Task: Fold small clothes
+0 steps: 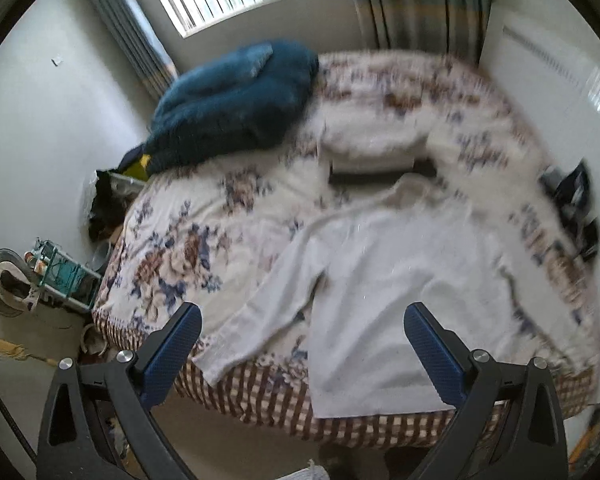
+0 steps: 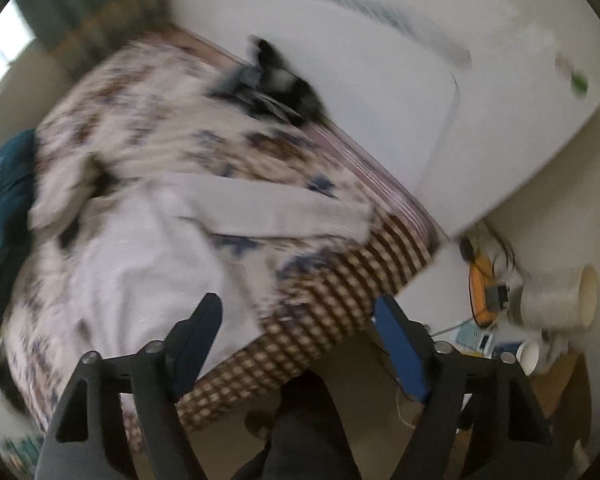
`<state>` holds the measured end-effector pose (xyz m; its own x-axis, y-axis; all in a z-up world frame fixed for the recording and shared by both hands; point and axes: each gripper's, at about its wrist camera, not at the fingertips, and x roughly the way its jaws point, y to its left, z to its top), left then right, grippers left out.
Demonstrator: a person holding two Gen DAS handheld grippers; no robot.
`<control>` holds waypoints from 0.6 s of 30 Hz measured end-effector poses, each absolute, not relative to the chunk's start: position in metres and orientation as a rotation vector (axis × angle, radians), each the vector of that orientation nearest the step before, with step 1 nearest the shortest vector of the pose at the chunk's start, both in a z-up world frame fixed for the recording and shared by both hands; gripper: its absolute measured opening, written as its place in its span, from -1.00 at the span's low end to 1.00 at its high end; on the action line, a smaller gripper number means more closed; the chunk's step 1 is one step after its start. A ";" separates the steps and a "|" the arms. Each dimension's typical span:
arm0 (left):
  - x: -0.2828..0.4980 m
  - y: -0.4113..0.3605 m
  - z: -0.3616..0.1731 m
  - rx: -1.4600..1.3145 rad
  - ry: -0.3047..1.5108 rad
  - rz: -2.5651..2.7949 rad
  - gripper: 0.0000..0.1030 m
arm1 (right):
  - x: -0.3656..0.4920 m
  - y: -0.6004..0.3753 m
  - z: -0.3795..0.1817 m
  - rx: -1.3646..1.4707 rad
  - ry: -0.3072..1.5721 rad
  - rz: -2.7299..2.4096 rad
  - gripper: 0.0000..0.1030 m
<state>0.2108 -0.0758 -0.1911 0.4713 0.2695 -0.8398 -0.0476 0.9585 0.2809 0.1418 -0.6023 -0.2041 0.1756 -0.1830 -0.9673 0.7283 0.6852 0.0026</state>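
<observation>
A white long-sleeved top (image 1: 384, 280) lies spread flat, front down the near edge of the floral bed (image 1: 188, 240). One sleeve (image 1: 260, 316) stretches toward the near left corner. My left gripper (image 1: 302, 320) is open and empty, held above the hem. In the right wrist view the top (image 2: 140, 248) lies on the bed with its other sleeve (image 2: 276, 212) stretched out to the right. My right gripper (image 2: 298, 312) is open and empty, above the bed's near corner (image 2: 324, 304). Both views are blurred.
A teal fluffy blanket (image 1: 236, 104) lies at the bed's far left. Dark items (image 1: 576, 208) sit at the bed's right edge. A white wardrobe (image 2: 420, 92) stands right of the bed. Clutter, a paper roll (image 2: 560, 300) and cups sit on the floor. A fan (image 1: 8, 280) stands left.
</observation>
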 end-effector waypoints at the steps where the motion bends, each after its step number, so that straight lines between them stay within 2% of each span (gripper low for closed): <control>1: 0.217 -0.079 -0.209 0.243 1.090 0.213 1.00 | 0.145 -0.627 -0.234 0.570 1.258 -0.721 0.54; 7: 0.257 -0.102 -0.326 0.233 1.228 0.274 1.00 | 0.151 -0.750 -0.403 0.788 1.338 -0.844 0.54; 12: 0.280 -0.112 -0.432 0.188 1.414 0.328 1.00 | 0.150 -0.794 -0.523 0.972 1.395 -0.904 0.54; 15: 0.288 -0.116 -0.490 0.181 1.493 0.321 1.00 | 0.146 -0.806 -0.577 1.097 1.373 -0.949 0.53; 18: 0.293 -0.115 -0.524 0.197 1.517 0.318 1.00 | 0.136 -0.818 -0.610 1.256 1.249 -1.012 0.34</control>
